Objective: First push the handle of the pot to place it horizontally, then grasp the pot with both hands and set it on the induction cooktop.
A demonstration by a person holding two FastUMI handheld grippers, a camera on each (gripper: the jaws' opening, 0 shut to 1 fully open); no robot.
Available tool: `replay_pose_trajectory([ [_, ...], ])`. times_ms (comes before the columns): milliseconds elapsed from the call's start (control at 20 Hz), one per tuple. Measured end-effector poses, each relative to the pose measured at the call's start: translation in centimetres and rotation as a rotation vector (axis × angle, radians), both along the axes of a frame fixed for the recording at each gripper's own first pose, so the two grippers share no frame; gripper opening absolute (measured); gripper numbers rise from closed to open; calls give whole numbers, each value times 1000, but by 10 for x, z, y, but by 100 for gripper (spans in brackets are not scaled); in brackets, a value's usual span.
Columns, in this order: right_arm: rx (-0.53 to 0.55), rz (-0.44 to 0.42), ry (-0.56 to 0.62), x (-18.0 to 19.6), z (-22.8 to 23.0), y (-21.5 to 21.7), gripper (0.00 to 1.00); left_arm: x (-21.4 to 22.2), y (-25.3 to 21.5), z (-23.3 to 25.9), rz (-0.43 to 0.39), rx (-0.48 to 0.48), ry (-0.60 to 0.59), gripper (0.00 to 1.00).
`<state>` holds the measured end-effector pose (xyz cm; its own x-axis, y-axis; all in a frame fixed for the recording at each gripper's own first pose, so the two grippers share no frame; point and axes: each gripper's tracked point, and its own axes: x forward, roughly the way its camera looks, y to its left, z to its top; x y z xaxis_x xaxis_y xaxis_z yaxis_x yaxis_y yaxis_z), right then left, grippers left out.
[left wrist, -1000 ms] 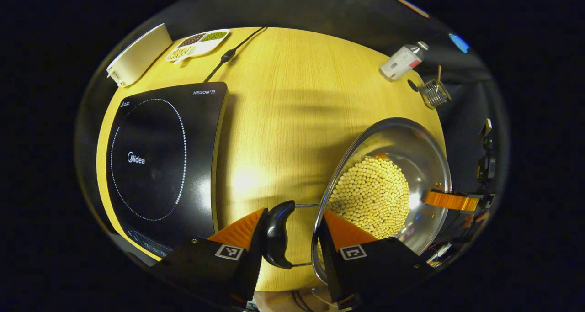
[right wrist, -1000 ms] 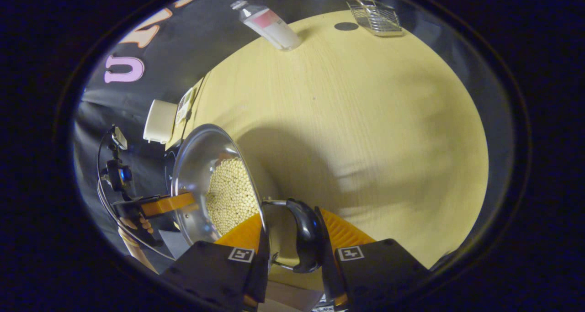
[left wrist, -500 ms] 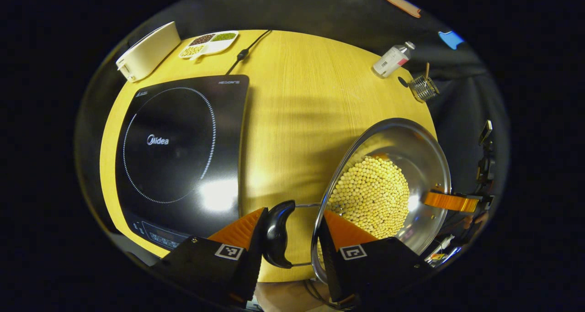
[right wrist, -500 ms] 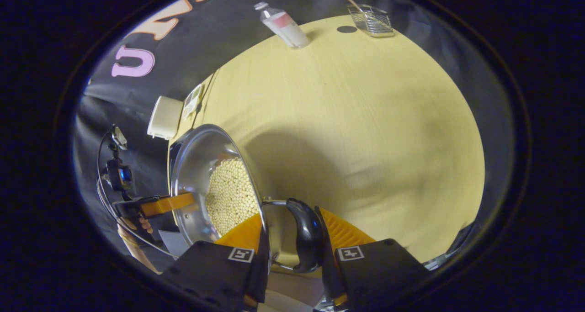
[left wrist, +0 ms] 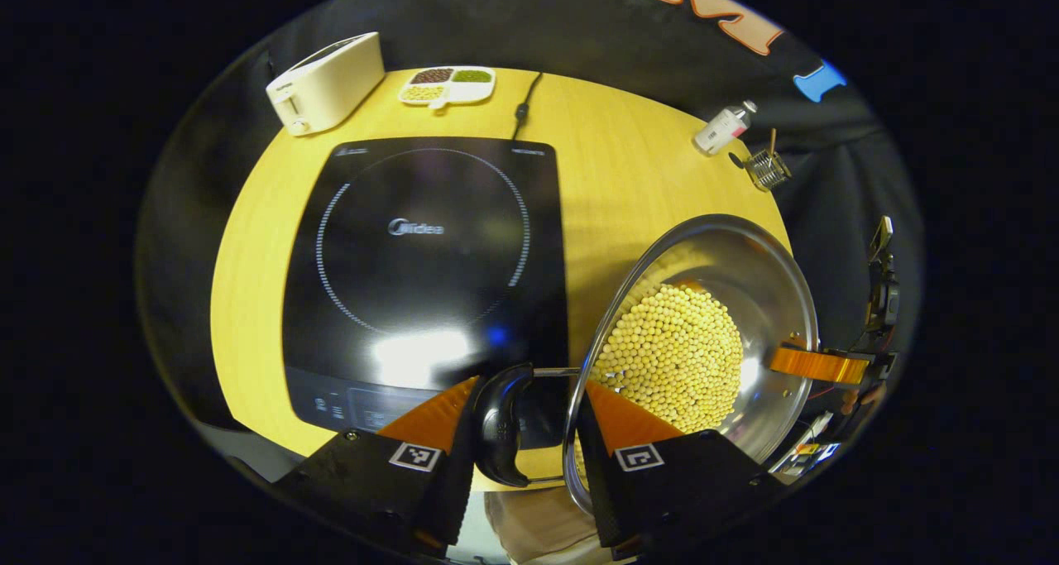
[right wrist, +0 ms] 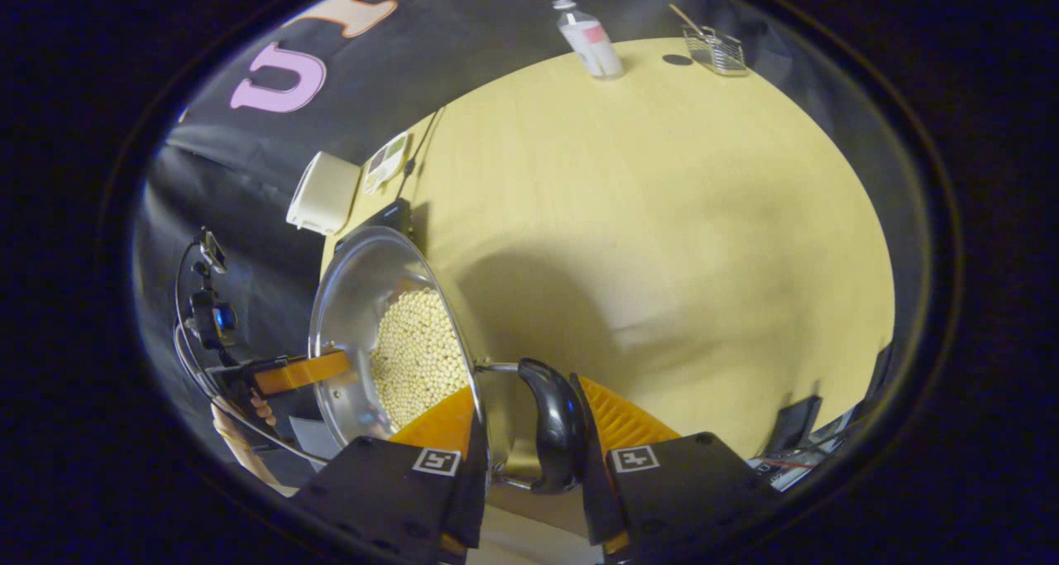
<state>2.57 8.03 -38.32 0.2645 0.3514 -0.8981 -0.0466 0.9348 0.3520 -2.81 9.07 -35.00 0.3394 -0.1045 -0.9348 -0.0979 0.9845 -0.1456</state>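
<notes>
Left gripper [left wrist: 524, 420]: fingers closed across one black side handle [left wrist: 499, 424] and the rim of the pot, lower centre of the left gripper view. Right gripper [right wrist: 523, 423]: likewise clamped on the opposite black handle [right wrist: 553, 426] and rim, lower centre of the right gripper view; its orange finger also appears at the pot's far rim, right of frame, in the left gripper view. Pot [left wrist: 757, 275]: steel, part-filled with pale round beans [left wrist: 674, 354], held between both grippers at lower right of the left gripper view, apparently off the table [left wrist: 637, 176]. Induction cooktop [left wrist: 430, 259]: black, bare, centre-left of that frame, just beside the pot. Step in hand, by judgement: the carry to the cooktop, handles already levelled and gripped. Next move calls for shifting the pot sideways over the ringed zone, both grippers kept level so the beans do not spill, then lowering it flat before letting go. Background: white toaster [left wrist: 325, 93], divided dish [left wrist: 447, 85], bottle [left wrist: 722, 128], wire basket [left wrist: 767, 169].
</notes>
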Motion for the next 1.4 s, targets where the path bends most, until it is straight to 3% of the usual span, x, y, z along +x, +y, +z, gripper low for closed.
replay_pose_trajectory([
  [50, 5, -1, -3, -4, 0, 14, 46, -3, 14, 4, 2, 5, -7, 62],
  [200, 11, 4, -20, -13, 0, 54, 51, -9, 53, 11, 3, 19, -28, 62],
  [550, 10, 33, -53, -8, 1, 136, 51, -6, 133, 22, 21, 43, -82, 63],
  [600, 12, 34, -58, -3, 2, 146, 46, -2, 143, 23, 23, 47, -91, 62],
  [700, 17, 42, -69, 5, 0, 166, 51, 6, 162, 26, 33, 59, -113, 61],
  [900, 31, 49, -92, 32, -2, 195, 46, 29, 191, 29, 42, 92, -152, 61],
  [950, 36, 46, -97, 40, -4, 202, 51, 35, 196, 30, 45, 101, -164, 63],
  [1150, 50, 35, -106, 72, -17, 219, 51, 64, 216, 25, 43, 143, -197, 62],
  [1200, 51, 28, -110, 78, -20, 223, 45, 72, 219, 23, 43, 147, -206, 62],
  [1400, 35, 10, -116, 99, -29, 228, 45, 93, 223, 12, 41, 146, -210, 61],
])
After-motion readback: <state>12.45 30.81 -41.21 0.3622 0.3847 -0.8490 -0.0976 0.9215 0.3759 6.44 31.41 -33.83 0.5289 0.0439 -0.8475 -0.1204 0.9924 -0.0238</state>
